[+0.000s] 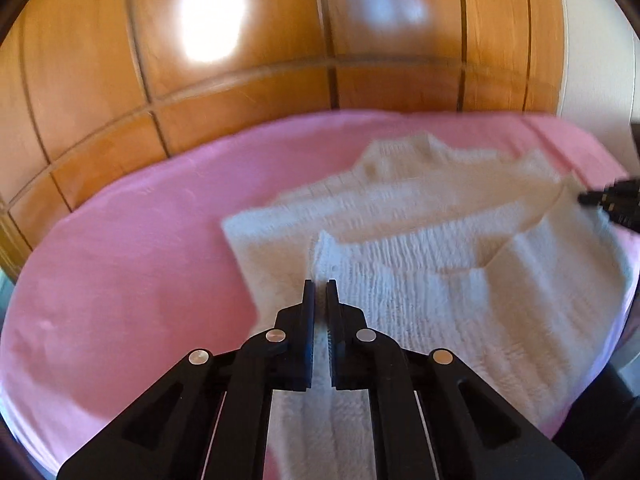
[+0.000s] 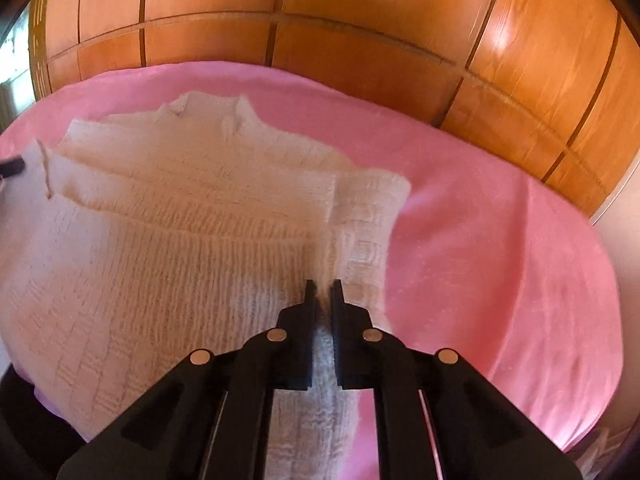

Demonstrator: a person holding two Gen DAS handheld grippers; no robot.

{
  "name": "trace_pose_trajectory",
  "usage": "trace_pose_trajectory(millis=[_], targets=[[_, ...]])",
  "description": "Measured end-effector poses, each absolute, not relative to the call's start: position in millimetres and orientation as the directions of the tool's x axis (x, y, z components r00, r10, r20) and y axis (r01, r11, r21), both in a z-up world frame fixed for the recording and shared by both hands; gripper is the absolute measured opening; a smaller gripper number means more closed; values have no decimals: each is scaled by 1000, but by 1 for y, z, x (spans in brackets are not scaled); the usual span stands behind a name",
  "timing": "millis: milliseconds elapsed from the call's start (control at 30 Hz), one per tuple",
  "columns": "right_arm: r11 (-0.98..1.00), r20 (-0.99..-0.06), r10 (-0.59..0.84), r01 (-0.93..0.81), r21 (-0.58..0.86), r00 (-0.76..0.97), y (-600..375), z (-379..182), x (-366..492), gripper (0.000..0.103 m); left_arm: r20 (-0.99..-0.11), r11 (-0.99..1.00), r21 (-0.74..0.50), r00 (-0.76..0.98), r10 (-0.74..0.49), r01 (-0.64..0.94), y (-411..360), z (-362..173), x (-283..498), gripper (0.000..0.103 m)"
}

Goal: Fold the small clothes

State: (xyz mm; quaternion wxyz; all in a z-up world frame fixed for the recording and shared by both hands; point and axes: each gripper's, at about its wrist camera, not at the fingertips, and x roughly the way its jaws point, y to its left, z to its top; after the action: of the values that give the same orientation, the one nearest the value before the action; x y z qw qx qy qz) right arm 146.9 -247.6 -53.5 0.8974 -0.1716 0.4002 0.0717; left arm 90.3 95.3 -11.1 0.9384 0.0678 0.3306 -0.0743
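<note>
A small white knitted sweater (image 1: 420, 248) lies on a pink cloth (image 1: 120, 260), its collar toward the far side. My left gripper (image 1: 320, 286) is shut on the sweater's near left edge, with the knit pinched between its jaws. My right gripper (image 2: 323, 286) is shut on the sweater (image 2: 160, 240) near its right side, where a fold of knit runs up between the jaws. The right gripper's tip shows at the right edge of the left wrist view (image 1: 608, 200). The left gripper's tip shows at the left edge of the right wrist view (image 2: 12, 168).
The pink cloth (image 2: 500, 260) covers the surface under the sweater. Wooden panelled cabinet doors (image 1: 240, 80) stand right behind it and also show in the right wrist view (image 2: 360, 20). A pale wall (image 1: 592, 60) is at the far right.
</note>
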Motion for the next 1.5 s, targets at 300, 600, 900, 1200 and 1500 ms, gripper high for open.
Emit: trace_pose_trajectory(millis=[300, 600, 900, 1200, 1500], targets=[[978, -619, 113, -197, -69, 777, -272, 34, 146, 6, -509, 961, -248, 827, -238, 123, 150, 45, 89, 4], [996, -655, 76, -89, 13, 752, -277, 18, 272, 5, -559, 965, -262, 814, -160, 9, 155, 33, 210, 4], [995, -821, -78, 94, -30, 566, -293, -87, 359, 0, -774, 983, -148, 632, -45, -110, 142, -57, 312, 4], [983, -725, 177, -157, 97, 665, -251, -24, 322, 29, -670, 973, -217, 737, -92, -76, 155, -15, 267, 13], [905, -848, 282, -418, 79, 450, -135, -75, 310, 35, -732, 955, -192, 616, -293, 226, 72, -34, 253, 51]])
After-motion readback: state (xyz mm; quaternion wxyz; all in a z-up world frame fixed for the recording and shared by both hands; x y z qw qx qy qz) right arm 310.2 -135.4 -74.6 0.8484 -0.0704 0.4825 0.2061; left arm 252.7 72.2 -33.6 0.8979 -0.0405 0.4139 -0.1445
